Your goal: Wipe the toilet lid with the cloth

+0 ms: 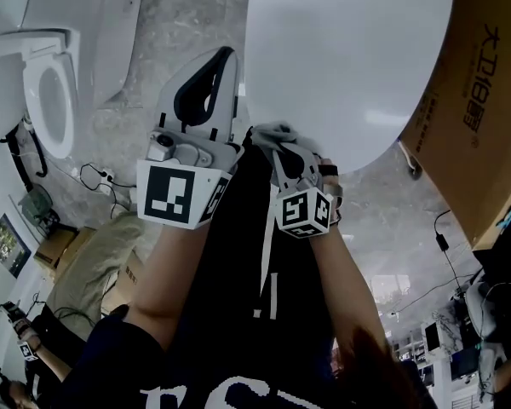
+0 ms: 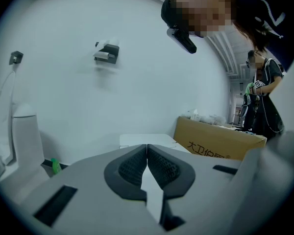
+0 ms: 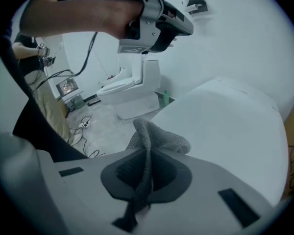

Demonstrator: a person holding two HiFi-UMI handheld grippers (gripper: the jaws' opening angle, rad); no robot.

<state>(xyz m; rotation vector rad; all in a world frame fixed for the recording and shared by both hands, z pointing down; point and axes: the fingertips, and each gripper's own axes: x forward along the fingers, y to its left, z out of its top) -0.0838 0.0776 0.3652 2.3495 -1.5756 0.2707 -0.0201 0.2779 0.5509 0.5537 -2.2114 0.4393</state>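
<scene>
wipe step looks abt to start, imo. right tool [image 3: 146, 170] is clamped on the grey cloth [image 3: 159, 140], which sits bunched at the near edge of the toilet lid [image 3: 225, 126]; can't tell if it's touching. left tool [image 2: 147, 163] has jaws together w/ nothing in them, just left of the lid. next: press the cloth flat on the lid, then sweep across.

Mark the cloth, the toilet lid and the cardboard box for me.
cloth [image 3: 160, 141]: right gripper view, bunched grey fold.
toilet lid [image 1: 341, 58]: head view, middle of its white top.
cardboard box [image 1: 485, 143]: head view, printed brown side.
</scene>
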